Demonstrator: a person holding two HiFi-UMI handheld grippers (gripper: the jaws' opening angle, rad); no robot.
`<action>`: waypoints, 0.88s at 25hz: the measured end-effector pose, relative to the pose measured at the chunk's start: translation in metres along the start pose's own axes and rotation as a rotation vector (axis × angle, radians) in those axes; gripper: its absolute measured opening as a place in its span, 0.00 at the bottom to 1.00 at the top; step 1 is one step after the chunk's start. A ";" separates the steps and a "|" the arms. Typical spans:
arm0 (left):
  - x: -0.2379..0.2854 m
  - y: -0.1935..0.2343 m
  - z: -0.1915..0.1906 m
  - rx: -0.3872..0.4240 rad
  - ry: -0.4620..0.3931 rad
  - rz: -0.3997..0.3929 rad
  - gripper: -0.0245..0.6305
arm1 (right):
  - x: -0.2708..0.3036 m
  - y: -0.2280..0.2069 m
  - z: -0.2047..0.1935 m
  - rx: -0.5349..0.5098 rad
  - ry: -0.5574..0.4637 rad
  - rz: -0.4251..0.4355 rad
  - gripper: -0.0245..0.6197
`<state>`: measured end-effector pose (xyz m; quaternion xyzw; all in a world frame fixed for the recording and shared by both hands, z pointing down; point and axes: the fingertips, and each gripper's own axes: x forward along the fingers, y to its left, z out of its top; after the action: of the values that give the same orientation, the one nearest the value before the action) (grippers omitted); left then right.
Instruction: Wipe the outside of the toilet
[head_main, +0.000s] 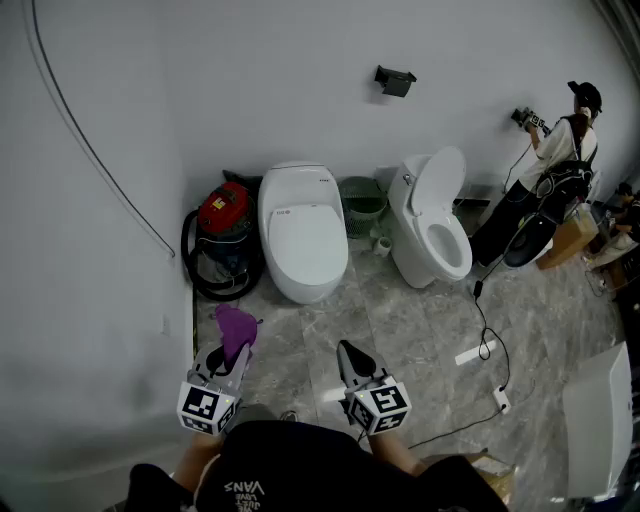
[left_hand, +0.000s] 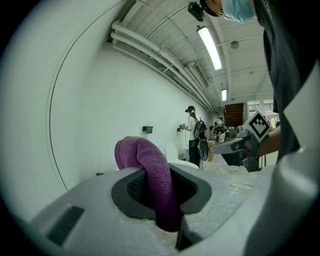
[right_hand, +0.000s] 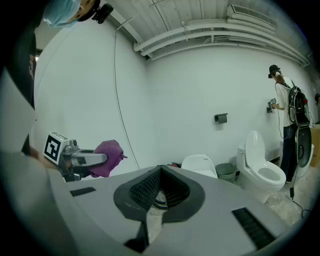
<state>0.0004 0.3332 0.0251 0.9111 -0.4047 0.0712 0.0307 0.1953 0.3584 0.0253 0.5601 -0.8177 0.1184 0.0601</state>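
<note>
Jaws of the left gripper are clamped on a purple cloth, which is bunched between the pads and sticks up past the tips. Jaws of the right gripper are pressed together with nothing between them. Both grippers are held low and side by side in front of the person, apart from each other, the left one nearer the wall, both pointing ahead over the grey marble floor. Two white toilets stand ahead against the far wall, well apart from both grippers. The toilet with its lid down is more or less straight ahead. The toilet with its lid up is to its right with the bowl open. A green waste bin sits between them, against the wall. A red vacuum cleaner with a black hose looped around it stands just left of the lidded toilet, in the corner. A small dark holder is mounted on the wall above the toilets. A black cable runs across the floor on the right. At far right a second person in a cap stands facing the wall, hands up at it.
</note>
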 end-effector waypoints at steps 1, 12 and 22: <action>-0.001 -0.001 -0.001 -0.001 0.001 0.000 0.13 | -0.002 0.000 -0.001 0.001 0.000 0.001 0.03; 0.007 0.007 -0.007 -0.022 0.011 0.006 0.13 | 0.015 -0.001 0.000 0.100 -0.043 0.036 0.04; 0.036 0.059 -0.005 -0.025 0.008 -0.021 0.13 | 0.076 -0.007 0.007 0.122 -0.023 0.007 0.04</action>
<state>-0.0201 0.2676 0.0360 0.9146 -0.3958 0.0696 0.0446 0.1746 0.2851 0.0375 0.5612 -0.8115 0.1618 0.0164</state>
